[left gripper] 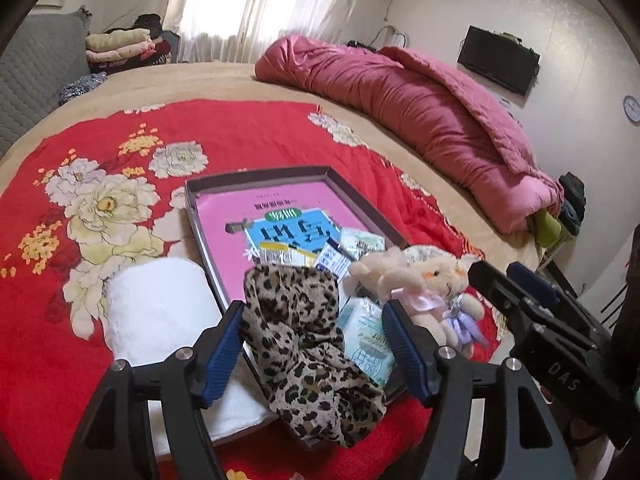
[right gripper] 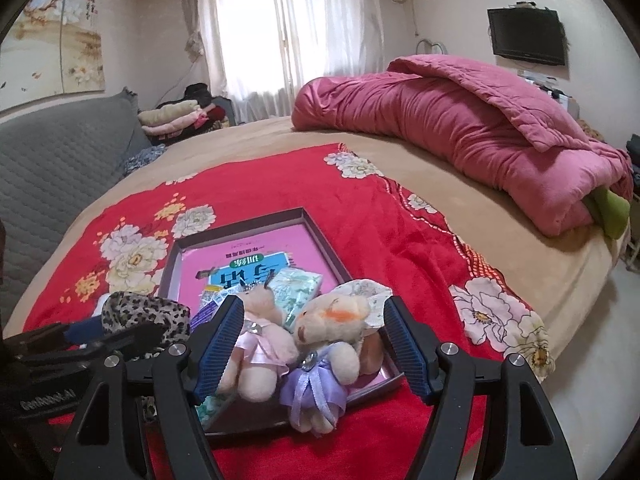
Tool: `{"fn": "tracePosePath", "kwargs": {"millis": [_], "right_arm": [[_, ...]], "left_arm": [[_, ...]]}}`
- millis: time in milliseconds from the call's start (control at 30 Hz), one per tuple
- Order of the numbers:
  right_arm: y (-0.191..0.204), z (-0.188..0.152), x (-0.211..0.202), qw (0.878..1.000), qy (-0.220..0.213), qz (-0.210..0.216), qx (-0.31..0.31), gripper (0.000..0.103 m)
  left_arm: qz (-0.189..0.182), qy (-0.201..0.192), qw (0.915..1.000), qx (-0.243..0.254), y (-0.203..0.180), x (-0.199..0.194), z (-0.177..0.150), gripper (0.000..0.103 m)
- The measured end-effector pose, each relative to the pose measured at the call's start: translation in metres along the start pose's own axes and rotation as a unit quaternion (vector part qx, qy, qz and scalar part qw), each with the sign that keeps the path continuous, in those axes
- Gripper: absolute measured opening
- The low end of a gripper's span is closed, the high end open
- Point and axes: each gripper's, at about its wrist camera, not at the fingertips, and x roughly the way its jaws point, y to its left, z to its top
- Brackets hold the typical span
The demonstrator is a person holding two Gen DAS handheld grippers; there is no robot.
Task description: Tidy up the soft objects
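Note:
A leopard-print scarf [left gripper: 304, 344] lies over the near-left rim of a shallow dark tray [left gripper: 256, 178], between the wide-open fingers of my left gripper [left gripper: 316, 344]. A pair of small plush bears [right gripper: 296, 344], one in pink and one in purple, lies at the tray's near-right corner between the open fingers of my right gripper [right gripper: 314, 340]. They also show in the left wrist view [left gripper: 432, 284], with my right gripper [left gripper: 516, 280] just beyond them. A white rolled towel [left gripper: 160, 312] lies left of the tray. The scarf shows in the right wrist view [right gripper: 140, 312].
The tray [right gripper: 316, 228] holds a pink book [left gripper: 276, 216] and several tissue packets [left gripper: 364, 340]. It sits on a red floral blanket [left gripper: 120, 168] on a tan bed. A rolled pink quilt [left gripper: 420, 120] lies at the far right. Folded clothes [left gripper: 124, 46] are stacked at the back.

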Motion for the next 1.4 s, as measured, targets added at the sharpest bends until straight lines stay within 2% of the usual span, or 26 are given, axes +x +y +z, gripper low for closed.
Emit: {"fn": "tracePosePath", "kwargs": {"millis": [400, 733, 1400], "right_arm": [[0.022, -0.005, -0.031, 1.0, 0.008, 0.026, -0.01, 0.074], [0.047, -0.015, -0.07, 0.999, 0.004, 0.04, -0.032, 0.074], [0.071, -0.058, -0.123, 0.997, 0.035, 0.052, -0.039, 0.075]], "left_arm": [[0.031, -0.02, 0.9991, -0.023, 0.018, -0.046, -0.013, 0.069], [0.052, -0.023, 0.9983, -0.016, 0.018, -0.085, -0.03, 0.069], [0.058, 0.014, 0.9977, -0.033, 0.016, -0.12, -0.077, 0.069]]}}
